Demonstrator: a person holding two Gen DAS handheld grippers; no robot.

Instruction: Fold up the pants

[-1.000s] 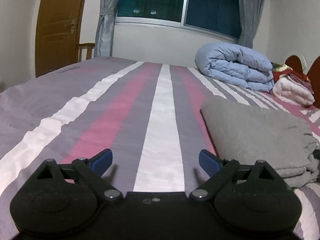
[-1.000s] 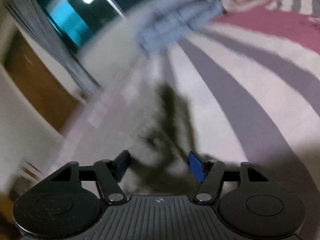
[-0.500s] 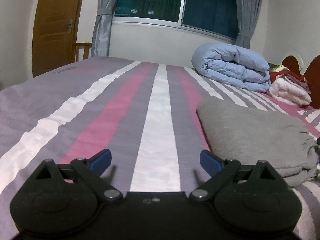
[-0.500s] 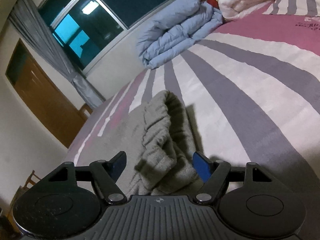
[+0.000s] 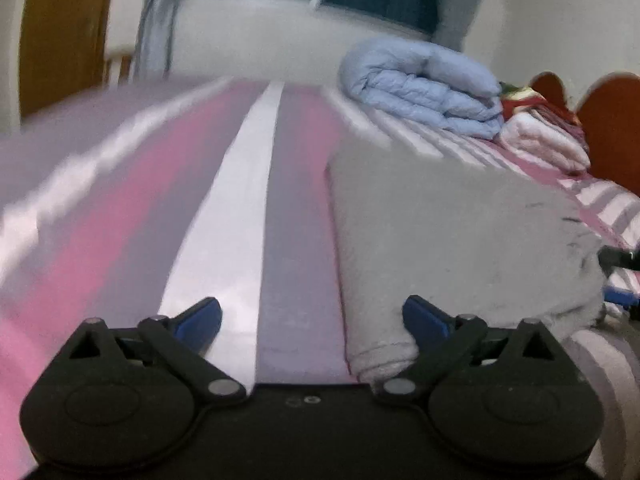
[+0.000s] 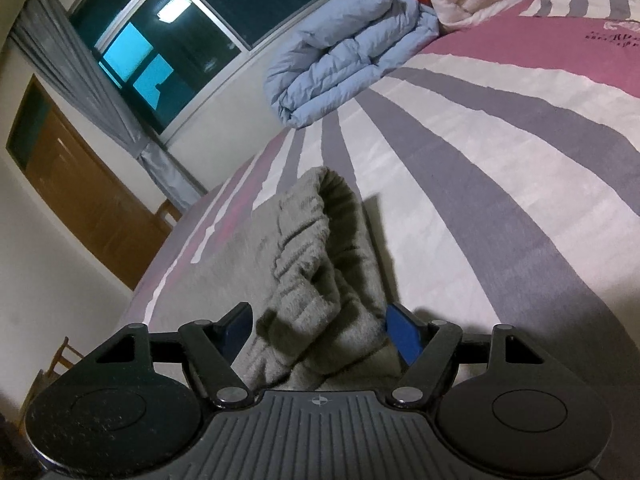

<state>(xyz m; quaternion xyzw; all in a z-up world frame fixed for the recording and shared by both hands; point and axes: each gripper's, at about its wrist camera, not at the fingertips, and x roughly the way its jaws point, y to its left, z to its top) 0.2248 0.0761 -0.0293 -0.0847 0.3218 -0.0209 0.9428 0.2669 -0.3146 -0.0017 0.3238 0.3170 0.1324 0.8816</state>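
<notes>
The grey pants (image 5: pixel 452 240) lie folded into a thick pad on the striped bed (image 5: pixel 248 200), right of centre in the blurred left wrist view. My left gripper (image 5: pixel 310 308) hovers low over the sheet with its jaws opening wide. Its right fingertip (image 5: pixel 424 318) rests at the pants' near rolled corner, and only sheet lies under the rest of the gap. In the right wrist view the pants' (image 6: pixel 316 264) bunched ribbed end sits between the fingers of my right gripper (image 6: pixel 318 314). The fabric lies against the right pad (image 6: pixel 402 334), with a small gap at the left one.
A rolled blue duvet (image 5: pixel 424 84) and a pink-white blanket (image 5: pixel 540 140) lie at the far right of the bed by a wooden headboard (image 5: pixel 608 120). Beyond the bed stand a window with grey curtains (image 6: pixel 100 92), a wooden door (image 6: pixel 88 208) and a chair (image 6: pixel 60 360).
The left wrist view has swung right and dipped, so the pants' corner now meets the right finger, and the jaws stand wider. The right wrist view has steadied, with the pants slightly closer.
</notes>
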